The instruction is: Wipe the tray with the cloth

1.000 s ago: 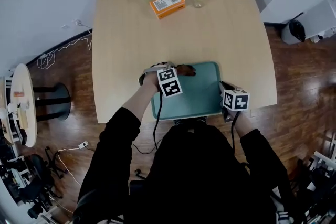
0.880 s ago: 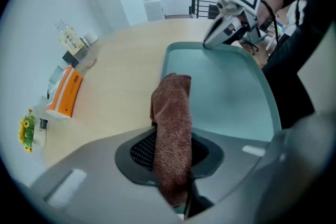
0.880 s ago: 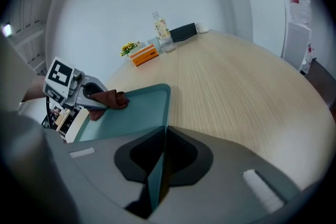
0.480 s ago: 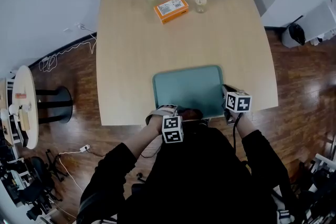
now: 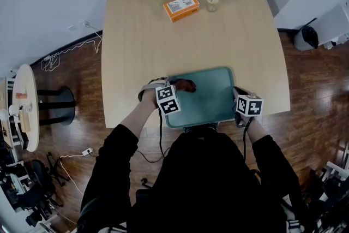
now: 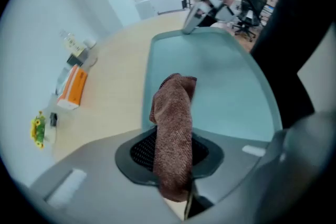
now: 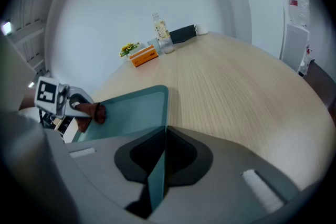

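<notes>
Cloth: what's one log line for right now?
left gripper: shut on cloth | cloth: far-left corner of tray | right gripper: shut on tray rim

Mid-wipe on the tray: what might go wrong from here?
1. The cloth is pinched as a narrow fold in the left claw; rubbing may pull it out.
2. The tray lies at the near edge of the table, steadied by the right claw on its rim; a hard stroke may shift it.
</notes>
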`<state>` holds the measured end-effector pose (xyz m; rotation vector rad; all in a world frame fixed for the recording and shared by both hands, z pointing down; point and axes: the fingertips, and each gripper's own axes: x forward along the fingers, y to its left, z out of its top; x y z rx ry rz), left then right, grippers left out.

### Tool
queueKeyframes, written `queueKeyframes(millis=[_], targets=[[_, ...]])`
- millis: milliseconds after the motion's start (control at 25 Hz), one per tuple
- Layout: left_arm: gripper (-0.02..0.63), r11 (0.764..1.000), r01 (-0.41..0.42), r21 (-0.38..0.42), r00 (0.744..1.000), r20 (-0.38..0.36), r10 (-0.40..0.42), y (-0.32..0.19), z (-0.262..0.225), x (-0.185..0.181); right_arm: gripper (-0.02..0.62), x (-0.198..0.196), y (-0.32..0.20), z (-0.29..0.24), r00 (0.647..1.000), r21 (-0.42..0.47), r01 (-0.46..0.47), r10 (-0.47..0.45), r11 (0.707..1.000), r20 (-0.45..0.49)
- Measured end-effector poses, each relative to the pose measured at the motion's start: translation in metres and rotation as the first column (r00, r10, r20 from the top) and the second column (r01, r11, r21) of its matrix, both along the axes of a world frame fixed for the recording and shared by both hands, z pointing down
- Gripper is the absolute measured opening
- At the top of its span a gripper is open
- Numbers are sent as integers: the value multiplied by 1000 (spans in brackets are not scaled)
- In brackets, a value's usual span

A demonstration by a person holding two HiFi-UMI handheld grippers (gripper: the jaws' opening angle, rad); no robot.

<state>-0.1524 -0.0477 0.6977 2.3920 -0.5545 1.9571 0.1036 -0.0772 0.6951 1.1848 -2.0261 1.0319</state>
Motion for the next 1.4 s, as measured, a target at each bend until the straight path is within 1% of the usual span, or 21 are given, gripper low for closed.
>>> queueKeyframes(millis=[80,160,200,280,360,440,520,600,720,800,880,1000,1120,1200,1240,1320,1400], targets=[[63,996,86,-25,996,-25,-87,-24,0,-14,14,-1,0,0,1000,7,-1,1,1000,-5],[63,991,122,-51,992,-39,-124,-30,1,-17,14,-2,-1,1,1000,10,-4,4,1000,-6],[63,992,115,-43,993,-32,-116,-30,2,-15,14,-1,-1,1,1000,10,-5,6,1000,-7],[63,996,89,1,996,-11,-89,-29,3,-12,14,0,-1,0,1000,8,-8,8,1000,-9],[63,996,82,31,997,2,-82,-26,3,-11,14,1,0,0,1000,7,-9,9,1000,-9],[63,996,90,26,996,3,-90,-18,2,-9,14,2,-1,1,1000,8,-11,11,1000,-9],[64,996,89,7,996,-14,-89,0,0,-2,14,2,-1,2,1000,8,-15,15,1000,-7],[64,998,58,-19,998,-37,-59,32,-2,9,14,1,-1,2,1000,5,-17,17,1000,-4],[64,998,-21,-62,998,-57,18,91,-1,28,14,2,-2,2,1000,7,-17,17,1000,-11],[64,996,-65,-62,997,-48,62,124,5,35,14,2,-1,3,1000,8,-16,16,1000,-7],[64,994,-99,-45,995,-36,97,143,7,40,14,2,-1,2,1000,11,-18,18,1000,-7],[64,991,-124,-46,992,-27,123,153,4,43,14,1,-2,3,1000,10,-20,20,1000,-6],[64,989,-124,-81,992,-35,122,157,4,43,14,0,-2,3,1000,11,-23,23,1000,-11],[64,984,-126,-123,991,-67,118,156,3,54,14,-1,-1,2,1000,12,-24,24,1000,-12],[63,981,-140,-137,988,-89,129,154,3,66,14,-1,-1,2,1000,12,-25,25,1000,-13],[64,967,-211,-145,974,-116,195,146,4,100,14,-2,-1,2,999,13,-37,37,999,-15],[69,934,-317,-164,947,-114,301,138,5,137,14,0,-4,2,997,26,-70,70,997,-19]])
